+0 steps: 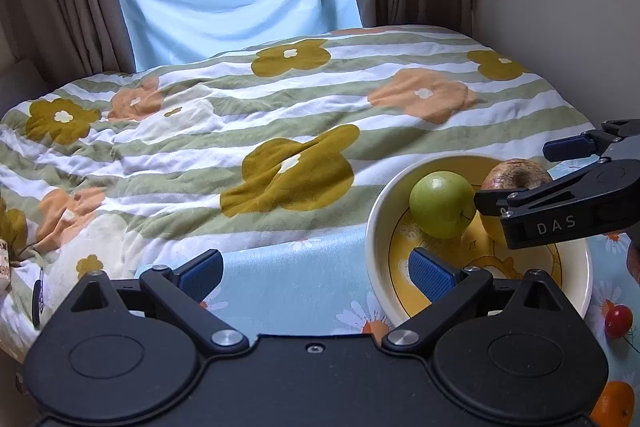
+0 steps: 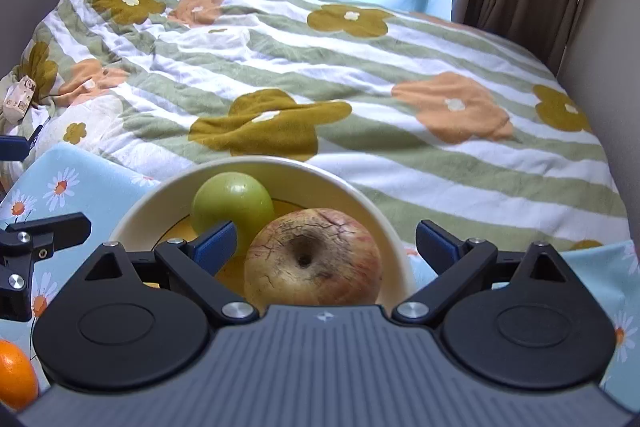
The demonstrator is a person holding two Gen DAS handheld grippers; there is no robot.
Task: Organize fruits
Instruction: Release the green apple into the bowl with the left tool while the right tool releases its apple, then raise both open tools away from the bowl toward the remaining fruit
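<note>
Right wrist view: right gripper (image 2: 324, 247) fingers spread wide around a wrinkly reddish apple (image 2: 313, 258) sitting in the cream bowl (image 2: 360, 195), beside a green apple (image 2: 232, 203). Left gripper (image 1: 316, 271) is spread too, holding nothing, hovering by the bowl's edge over the daisy cloth (image 1: 288, 275).

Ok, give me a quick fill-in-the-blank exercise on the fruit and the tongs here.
1. The green apple lies inside the ____.
2. The right tongs stand ____ around the reddish apple.
3. Beside the bowl, on the daisy cloth, sits a small red ____.

Missing: bowl; open; tomato
</note>
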